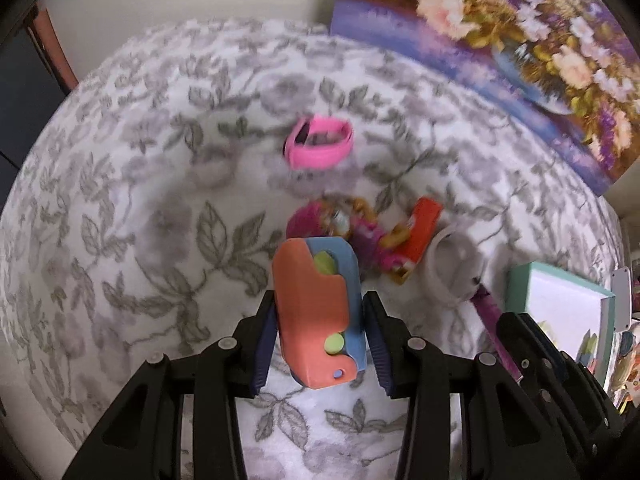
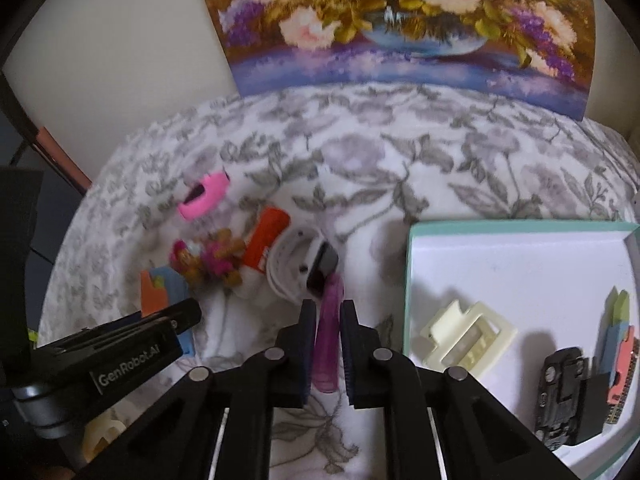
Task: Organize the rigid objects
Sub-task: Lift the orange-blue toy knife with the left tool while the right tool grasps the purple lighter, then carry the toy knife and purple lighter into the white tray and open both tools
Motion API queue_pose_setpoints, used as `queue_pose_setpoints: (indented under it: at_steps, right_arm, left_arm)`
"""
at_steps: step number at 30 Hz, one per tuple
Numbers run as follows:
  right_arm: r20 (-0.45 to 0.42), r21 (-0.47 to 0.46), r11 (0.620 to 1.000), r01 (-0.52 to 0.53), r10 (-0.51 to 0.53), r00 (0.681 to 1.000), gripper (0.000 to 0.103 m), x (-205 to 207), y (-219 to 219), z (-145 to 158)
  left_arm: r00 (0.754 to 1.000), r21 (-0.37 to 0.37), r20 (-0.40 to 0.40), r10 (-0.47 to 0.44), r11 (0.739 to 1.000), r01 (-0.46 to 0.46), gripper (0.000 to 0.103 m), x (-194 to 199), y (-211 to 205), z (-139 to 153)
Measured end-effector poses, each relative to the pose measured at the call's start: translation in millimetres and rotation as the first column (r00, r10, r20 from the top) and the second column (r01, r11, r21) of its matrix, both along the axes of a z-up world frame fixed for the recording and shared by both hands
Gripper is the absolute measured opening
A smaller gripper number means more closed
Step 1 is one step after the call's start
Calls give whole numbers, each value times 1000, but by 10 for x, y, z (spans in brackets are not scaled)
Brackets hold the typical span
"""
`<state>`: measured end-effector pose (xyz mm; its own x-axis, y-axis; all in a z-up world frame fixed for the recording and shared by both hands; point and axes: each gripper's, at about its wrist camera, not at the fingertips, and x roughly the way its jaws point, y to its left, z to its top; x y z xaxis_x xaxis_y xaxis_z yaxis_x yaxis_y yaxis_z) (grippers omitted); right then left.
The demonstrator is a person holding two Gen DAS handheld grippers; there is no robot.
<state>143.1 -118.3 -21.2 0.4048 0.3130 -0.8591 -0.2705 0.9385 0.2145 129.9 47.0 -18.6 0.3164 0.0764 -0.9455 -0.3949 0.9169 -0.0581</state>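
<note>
Right wrist view: a purple stick (image 2: 330,332) is held between the fingers of the right gripper (image 2: 327,320), which are closed hard on it; its long axis runs along the fingers, its far tip reaching towards a white band (image 2: 288,264) with a dark face; the open tray (image 2: 520,227) with the mint rim lies just to the right of these fingers, and a cream clip (image 2: 466,338) and a black toy car (image 2: 562,392) are already seen inside it; the right hand is judged the nearer one to the tray. In the left wrist view an orange and blue block (image 1: 316,312) is clamped upright between the narrowly spread fingers of the left gripper (image 1: 320,320); the tray is seen far off at the right edge, across the patterned table (image 1: 140,200), beyond the pile of small toys (image 1: 360,232); a longer carry to the right is judged necessary for the block.
</note>
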Motion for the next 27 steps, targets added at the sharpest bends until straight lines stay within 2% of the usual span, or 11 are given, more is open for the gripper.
queue_pose_setpoints:
  at_steps: [7,12,20,27]
  right_arm:
    - [9,56,998,5,-6,1000,12,3,-77,128]
    - [50,78,997,19,-23,998,12,-2,-166,311]
    - [74,78,995,63,-69,995,12,47,-416,455]
    - [80,76,985,155,-161,984,12,103,-874,528]
  left_arm:
    - [998,24,66,-13,1000,11,44,-33,-98,275]
    - [995,41,94,-29,999,25,44,-7,-186,408]
    - [992,30,105,-74,997,71,44,28,-407,482]
    - [983,42,103,-150,988,146,44,60,-778,493]
